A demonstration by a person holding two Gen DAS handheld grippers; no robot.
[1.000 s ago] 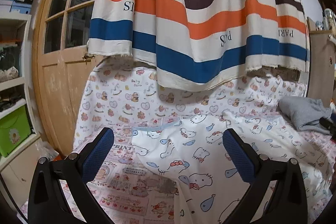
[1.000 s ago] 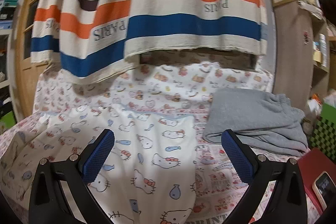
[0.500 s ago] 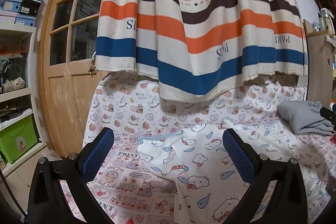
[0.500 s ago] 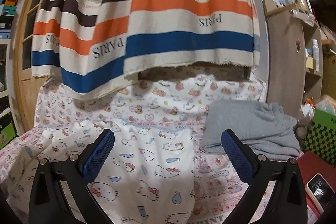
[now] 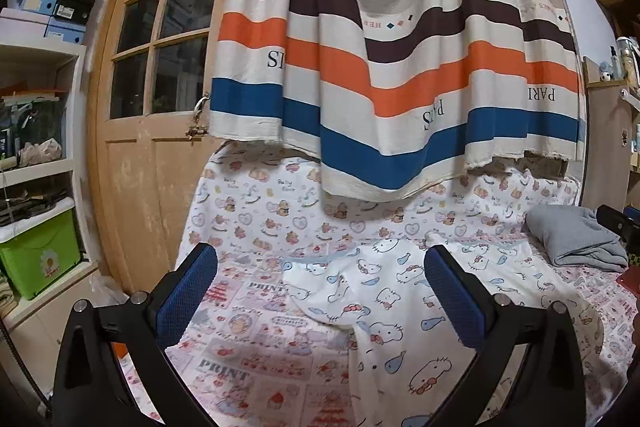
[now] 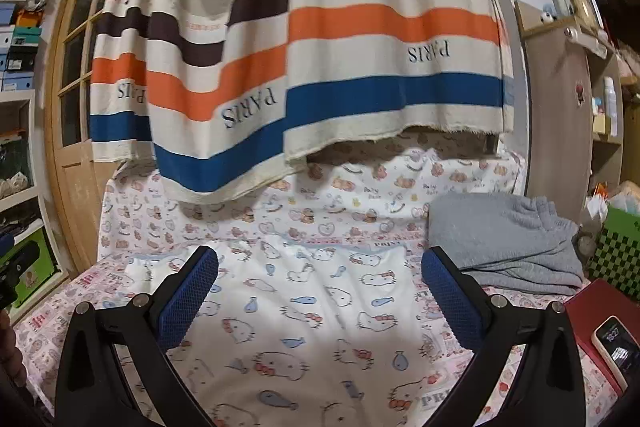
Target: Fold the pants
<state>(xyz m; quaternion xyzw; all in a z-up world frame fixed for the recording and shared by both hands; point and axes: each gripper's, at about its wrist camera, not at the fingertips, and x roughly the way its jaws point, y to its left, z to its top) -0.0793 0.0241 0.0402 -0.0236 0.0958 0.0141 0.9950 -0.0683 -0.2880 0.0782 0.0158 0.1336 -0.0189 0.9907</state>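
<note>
On the printed bedsheet [image 6: 120, 223] the cat-print pants [image 6: 304, 299] lie flat, while left gripper [image 5: 320, 291] and right gripper [image 6: 320, 291], both released and empty, have backed upward, so no fold is begun.

The left gripper [image 5: 320, 291], filling the lower part of the left wrist frame, was a black plastic two-finger tool. Each of its fingers [image 5: 188, 295] carried a long blue pad with a fine mesh-like texture, rounded at the tip. Round silver screws sat on the black arms just behind the pads, two on each side. A thin black cable ran along the lower left edge of that frame. The right gripper [image 6: 320, 291], low in the right wrist frame, had the same build: black angular arms, textured blue fingers [image 6: 450, 295], paired silver screws, and triangular recesses moulded into the outer arms.
</note>
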